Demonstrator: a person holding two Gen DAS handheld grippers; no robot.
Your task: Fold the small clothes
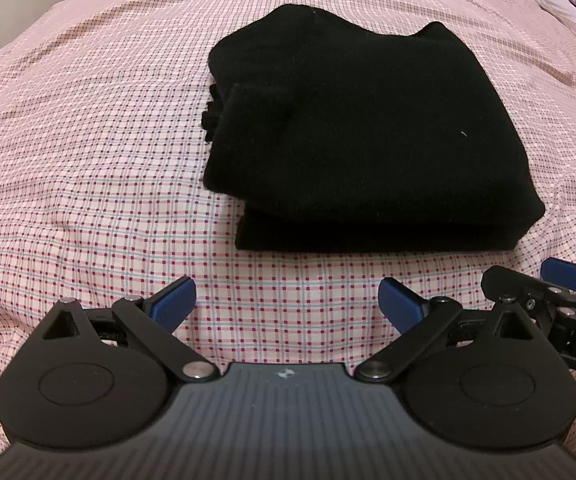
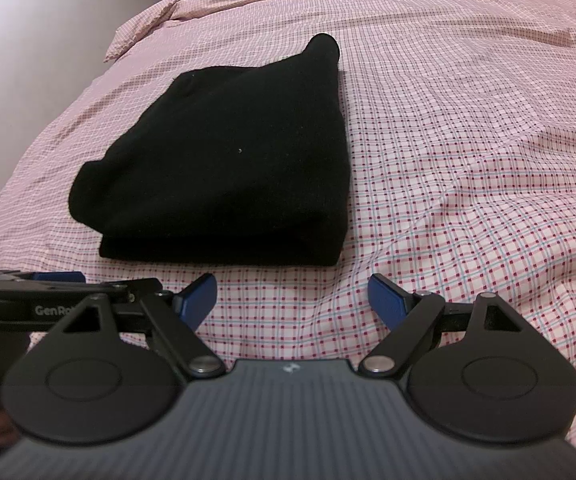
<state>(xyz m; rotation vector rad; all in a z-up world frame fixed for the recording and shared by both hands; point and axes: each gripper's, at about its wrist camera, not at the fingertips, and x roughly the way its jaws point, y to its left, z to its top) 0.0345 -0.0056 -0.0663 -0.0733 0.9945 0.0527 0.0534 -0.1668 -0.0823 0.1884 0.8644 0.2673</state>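
Folded black garment on the bed, both tongs empty.
The black garment (image 1: pixel 360 136) lies just beyond the left tongs (image 1: pixel 287 304) and right tongs (image 2: pixel 291 300), both spread wide.

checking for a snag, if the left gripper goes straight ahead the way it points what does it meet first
Probably the near folded edge of the black garment; only checked bedsheet lies between it and the open left gripper. Height above the sheet is unclear.
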